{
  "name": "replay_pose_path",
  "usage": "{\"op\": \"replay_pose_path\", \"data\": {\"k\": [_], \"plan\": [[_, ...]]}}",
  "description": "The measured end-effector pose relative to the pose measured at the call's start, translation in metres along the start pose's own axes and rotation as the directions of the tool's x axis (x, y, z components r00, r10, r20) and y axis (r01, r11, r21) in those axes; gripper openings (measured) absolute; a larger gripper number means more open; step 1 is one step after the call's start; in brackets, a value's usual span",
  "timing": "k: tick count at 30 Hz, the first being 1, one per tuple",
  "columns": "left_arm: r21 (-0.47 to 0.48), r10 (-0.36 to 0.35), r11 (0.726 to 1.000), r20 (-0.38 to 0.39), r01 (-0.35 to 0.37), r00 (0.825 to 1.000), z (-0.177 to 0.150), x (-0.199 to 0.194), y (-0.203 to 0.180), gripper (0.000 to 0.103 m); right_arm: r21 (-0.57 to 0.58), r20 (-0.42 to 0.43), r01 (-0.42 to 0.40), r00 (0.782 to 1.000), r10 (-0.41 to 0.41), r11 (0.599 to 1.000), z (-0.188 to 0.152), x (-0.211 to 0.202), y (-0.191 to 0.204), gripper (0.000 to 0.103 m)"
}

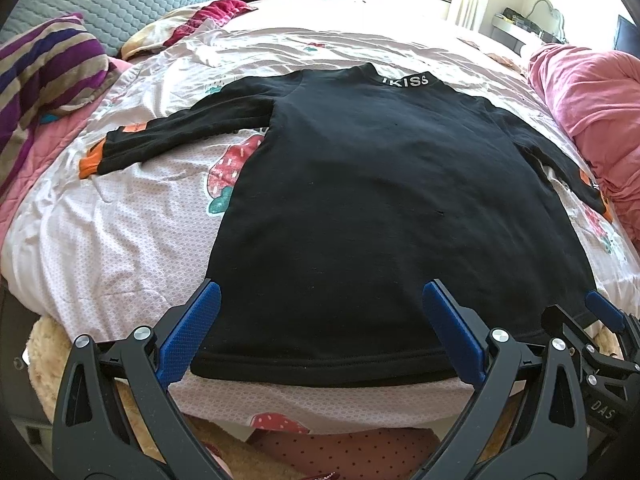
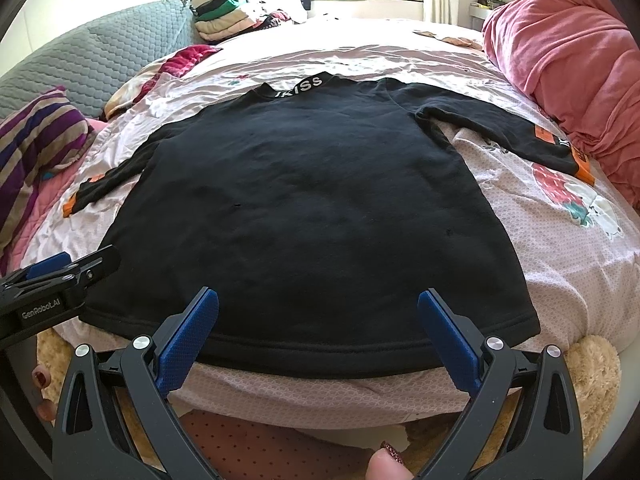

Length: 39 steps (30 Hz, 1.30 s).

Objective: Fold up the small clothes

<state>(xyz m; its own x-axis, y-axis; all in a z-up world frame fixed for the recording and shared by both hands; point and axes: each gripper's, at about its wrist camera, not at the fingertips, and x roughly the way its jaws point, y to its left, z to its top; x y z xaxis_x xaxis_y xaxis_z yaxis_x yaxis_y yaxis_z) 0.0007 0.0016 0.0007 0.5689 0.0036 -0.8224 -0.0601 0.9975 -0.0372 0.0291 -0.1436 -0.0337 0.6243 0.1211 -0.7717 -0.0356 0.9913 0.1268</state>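
Note:
A small black long-sleeved shirt [image 1: 380, 184] lies flat on the bed, hem nearest me, collar with white letters far. Both sleeves spread out sideways, with orange cuffs. It also shows in the right wrist view [image 2: 312, 208]. My left gripper [image 1: 320, 300] is open, blue fingers hovering over the hem's left part. My right gripper [image 2: 318, 306] is open over the hem's right part. The right gripper shows at the right edge of the left wrist view [image 1: 600, 312]. The left gripper shows at the left edge of the right wrist view [image 2: 60, 268].
The bed has a pink strawberry-print sheet [image 1: 120, 232]. A striped pillow [image 1: 44, 68] and grey quilted headboard [image 1: 112, 0] are at the left. A pink blanket heap [image 2: 568, 60] lies at the right. Folded clothes [image 2: 224, 16] are stacked at the far side.

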Motion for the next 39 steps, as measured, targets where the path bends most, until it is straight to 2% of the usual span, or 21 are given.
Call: {"op": "replay_pose_path", "data": {"k": [12,23,30,39], "plan": [[0.004,0.001,1.0,0.003,-0.001,1.0,0.001,0.001,0.001,0.095,0.005,0.002,0.0,1.0,0.0,1.0,0.001,0.0,0.0,0.099],[0.01,0.009,1.0,-0.002,-0.009,1.0,0.013,0.013,-0.006,0.095,0.026,-0.002,0.007,1.0,-0.007,1.0,0.009,0.009,-0.016,0.099],[0.007,0.022,1.0,0.012,-0.022,1.0,0.034,0.027,-0.012,0.095,0.035,0.001,0.019,1.0,-0.019,0.999,0.027,0.022,-0.03,0.099],[0.012,0.045,0.999,0.025,-0.045,0.999,0.064,0.048,-0.023,0.095,0.057,0.016,0.027,0.999,-0.028,0.998,0.067,0.042,-0.052,0.099]]}}
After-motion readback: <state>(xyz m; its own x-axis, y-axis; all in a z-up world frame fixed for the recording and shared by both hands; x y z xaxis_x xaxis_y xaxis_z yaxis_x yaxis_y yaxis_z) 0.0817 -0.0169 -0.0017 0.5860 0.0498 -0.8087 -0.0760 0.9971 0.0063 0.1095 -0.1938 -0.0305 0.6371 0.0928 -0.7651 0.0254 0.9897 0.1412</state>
